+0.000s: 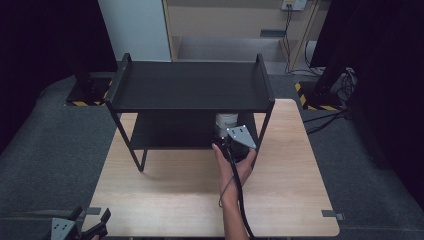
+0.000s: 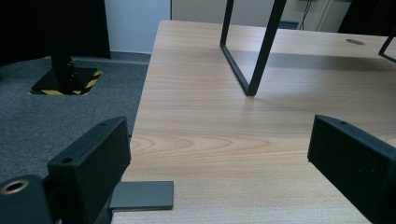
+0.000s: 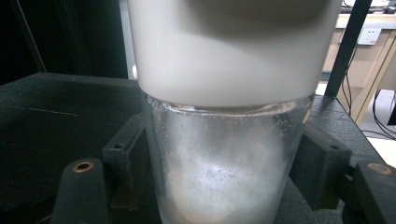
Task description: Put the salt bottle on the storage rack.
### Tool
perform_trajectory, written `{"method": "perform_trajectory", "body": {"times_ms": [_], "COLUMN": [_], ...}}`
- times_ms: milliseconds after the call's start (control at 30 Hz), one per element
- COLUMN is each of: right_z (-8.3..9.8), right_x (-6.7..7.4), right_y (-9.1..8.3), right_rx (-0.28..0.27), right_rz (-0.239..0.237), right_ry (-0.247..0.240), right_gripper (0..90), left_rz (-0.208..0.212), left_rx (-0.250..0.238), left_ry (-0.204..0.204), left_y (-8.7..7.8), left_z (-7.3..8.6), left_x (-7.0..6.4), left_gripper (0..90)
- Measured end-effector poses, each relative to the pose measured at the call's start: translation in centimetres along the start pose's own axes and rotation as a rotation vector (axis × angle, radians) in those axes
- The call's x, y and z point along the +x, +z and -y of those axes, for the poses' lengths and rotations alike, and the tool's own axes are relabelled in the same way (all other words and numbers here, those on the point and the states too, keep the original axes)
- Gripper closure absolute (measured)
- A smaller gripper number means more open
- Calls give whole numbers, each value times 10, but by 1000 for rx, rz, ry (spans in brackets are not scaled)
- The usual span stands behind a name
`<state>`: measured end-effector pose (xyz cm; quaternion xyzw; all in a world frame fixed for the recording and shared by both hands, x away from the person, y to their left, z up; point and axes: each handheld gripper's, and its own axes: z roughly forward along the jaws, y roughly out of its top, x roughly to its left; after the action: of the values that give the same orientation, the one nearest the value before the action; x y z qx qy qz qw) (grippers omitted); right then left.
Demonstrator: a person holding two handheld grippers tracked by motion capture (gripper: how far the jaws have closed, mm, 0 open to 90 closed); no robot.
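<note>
A clear jar with a white lid (image 1: 226, 120) stands at the right front of the lower board of a black two-tier shelf (image 1: 192, 85). My right gripper (image 1: 231, 140) reaches in under the top board, held by a hand. In the right gripper view the jar (image 3: 224, 186) sits between the two black fingers (image 3: 128, 163), which press on both of its sides, and its base rests on the black board. My left gripper (image 1: 82, 227) hovers at the table's near left corner. Its jaws stand wide open (image 2: 219, 158) over bare wood, with nothing between them.
The shelf stands on the far half of a light wooden table (image 1: 180, 195); one of its legs (image 2: 254, 56) rises ahead of the left gripper. Grey tape tabs (image 2: 142, 195) mark the near corners. Striped stand bases (image 1: 87, 95) and cables (image 1: 330, 117) lie on the grey floor.
</note>
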<state>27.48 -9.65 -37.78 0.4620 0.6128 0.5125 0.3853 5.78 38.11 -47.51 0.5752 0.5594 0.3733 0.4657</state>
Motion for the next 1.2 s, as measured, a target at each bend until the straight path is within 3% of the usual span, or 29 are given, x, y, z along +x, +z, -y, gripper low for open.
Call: {"method": "perform_trajectory", "body": {"times_ms": [167, 267, 433, 1200], "right_z": [2, 6, 4, 13], "right_x": [0, 3, 2, 10], "right_y": [0, 0, -1, -10], "right_rx": [-8, -41, -45, -70], "right_rz": [1, 19, 27, 42], "right_ry": [5, 0, 9, -17], "right_gripper": [297, 211, 141, 35], "left_rz": [1, -1, 0, 4], "left_rx": [-1, -2, -2, -5], "left_ry": [0, -3, -5, 0], "left_y": [-1, -2, -2, -4], "left_z": [0, 0, 0, 0], "left_x": [0, 1, 1, 1], "left_gripper": [45, 45, 45, 46]}}
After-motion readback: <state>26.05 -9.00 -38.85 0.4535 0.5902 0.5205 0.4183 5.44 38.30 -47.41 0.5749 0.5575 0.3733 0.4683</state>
